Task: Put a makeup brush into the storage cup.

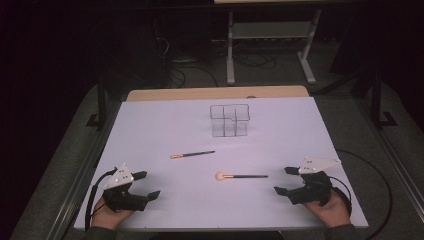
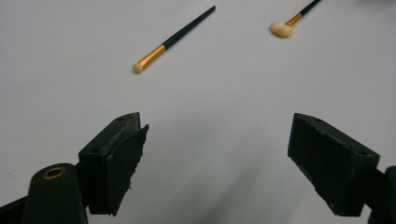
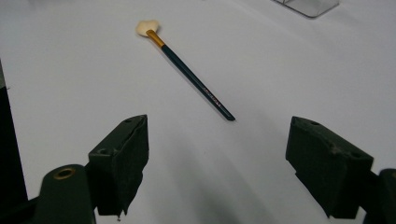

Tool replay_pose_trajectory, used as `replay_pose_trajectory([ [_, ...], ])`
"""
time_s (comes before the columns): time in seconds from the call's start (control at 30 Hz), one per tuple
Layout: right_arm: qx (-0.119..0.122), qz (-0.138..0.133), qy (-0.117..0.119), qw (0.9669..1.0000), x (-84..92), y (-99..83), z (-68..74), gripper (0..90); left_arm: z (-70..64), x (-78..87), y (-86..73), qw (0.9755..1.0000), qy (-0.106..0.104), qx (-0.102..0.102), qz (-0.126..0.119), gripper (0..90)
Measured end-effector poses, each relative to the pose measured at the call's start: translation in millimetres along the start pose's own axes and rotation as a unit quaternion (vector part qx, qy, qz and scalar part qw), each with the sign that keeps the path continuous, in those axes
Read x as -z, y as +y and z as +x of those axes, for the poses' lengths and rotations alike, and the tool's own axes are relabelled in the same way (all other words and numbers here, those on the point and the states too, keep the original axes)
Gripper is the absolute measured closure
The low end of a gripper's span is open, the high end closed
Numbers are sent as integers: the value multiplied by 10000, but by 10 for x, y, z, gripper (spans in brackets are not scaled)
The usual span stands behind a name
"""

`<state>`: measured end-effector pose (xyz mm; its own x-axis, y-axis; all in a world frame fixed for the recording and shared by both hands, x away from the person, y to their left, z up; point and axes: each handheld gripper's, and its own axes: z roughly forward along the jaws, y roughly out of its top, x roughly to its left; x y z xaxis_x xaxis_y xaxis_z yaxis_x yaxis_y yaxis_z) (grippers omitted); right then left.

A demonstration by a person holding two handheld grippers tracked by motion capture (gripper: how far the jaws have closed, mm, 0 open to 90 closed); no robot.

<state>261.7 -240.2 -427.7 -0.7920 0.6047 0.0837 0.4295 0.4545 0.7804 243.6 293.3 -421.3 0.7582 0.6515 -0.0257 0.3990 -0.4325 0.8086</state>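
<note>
From the high view, a clear divided organizer [image 1: 229, 120] is standing toward the far middle of the white table [image 1: 150, 130], with a slim makeup brush [image 1: 192, 154] and a fan brush [image 1: 241, 176] lying apart nearer the person. The left gripper [image 1: 147, 185] and right gripper [image 1: 283, 180] are resting near the front edge, jaws spread wide, holding nothing.

In the left gripper view, both brushes are lying ahead of the gaping left gripper [image 2: 215, 154]: the slim makeup brush [image 2: 173, 40] and, to its right, the fan brush [image 2: 294, 19].

In the right gripper view, the fan brush [image 3: 189, 70] is lying ahead of the equally wide right gripper [image 3: 217, 154].

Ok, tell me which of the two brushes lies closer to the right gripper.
The fan-tipped brush, with its handle pointing toward the right gripper; the small-tipped brush lies farther up and left.
</note>
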Motion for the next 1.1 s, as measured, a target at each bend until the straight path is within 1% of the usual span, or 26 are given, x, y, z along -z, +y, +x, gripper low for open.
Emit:
replay_pose_trajectory([
  [0.07, -2, 15, 17, 10000, -3, -8, -10, 202, -7, -2, 8, 10000, -7, 17, -20, 174],
  [0.13, -9, 3, 31, 10000, -10, -9, -21, 200, -6, -9, 14, 10000, -20, -18, -3, 175],
  [0.2, -16, 8, 33, 10000, -14, -7, -24, 200, -9, -14, 16, 10000, -42, 28, 0, 174],
  [0.3, -33, 19, 62, 10000, -31, 5, -25, 196, -5, -17, 10, 10000, -64, 29, 9, 174],
  [0.43, -2, 50, 74, 10000, -36, 32, -11, 185, -8, -3, 2, 10000, -74, 24, -12, 174],
  [0.47, 62, 30, 61, 10000, -34, 40, -15, 184, -9, 2, 1, 10000, -70, 35, -19, 174],
  [0.5, 36, 17, 80, 10000, -28, 51, -10, 183, -1, 8, -4, 10000, -72, 13, -17, 174],
  [0.53, 74, -11, 81, 9999, -24, 63, -15, 181, -2, 13, -8, 10000, -75, 55, -24, 174],
  [0.6, 62, -34, 102, 9999, -15, 88, -19, 180, 2, 24, -16, 9999, -88, 76, -9, 174],
  [0.7, 70, -39, 118, 9999, -3, 122, -34, 178, -3, 32, -17, 9999, -85, 51, -44, 174],
  [0.8, 70, -28, 116, 9999, 24, 153, -53, 174, -20, 41, -21, 9999, -87, 97, -47, 174],
  [0.9, 90, -21, 143, 9999, 33, 177, -57, 174, -17, 48, -25, 9999, -80, 91, -31, 174],
  [0.93, 128, -11, 144, 9998, 39, 211, -54, 167, -16, 49, -27, 9999, -74, 96, -50, 173],
  [1.0, 103, 16, 155, 9998, 41, 232, -46, 166, -13, 53, -27, 9999, -69, 118, -67, 174],
  [1.03, 157, 9, 159, 9997, 40, 281, -44, 163, -11, 58, -23, 9999, -61, 105, -43, 174],
  [1.07, 175, 3, 182, 9997, 36, 311, -44, 161, -17, 51, -21, 9998, -60, 169, -84, 174],
  [1.1, 175, 3, 182, 9997, 36, 311, -44, 161, -17, 51, -21, 9998, -60, 169, -84, 174],
])
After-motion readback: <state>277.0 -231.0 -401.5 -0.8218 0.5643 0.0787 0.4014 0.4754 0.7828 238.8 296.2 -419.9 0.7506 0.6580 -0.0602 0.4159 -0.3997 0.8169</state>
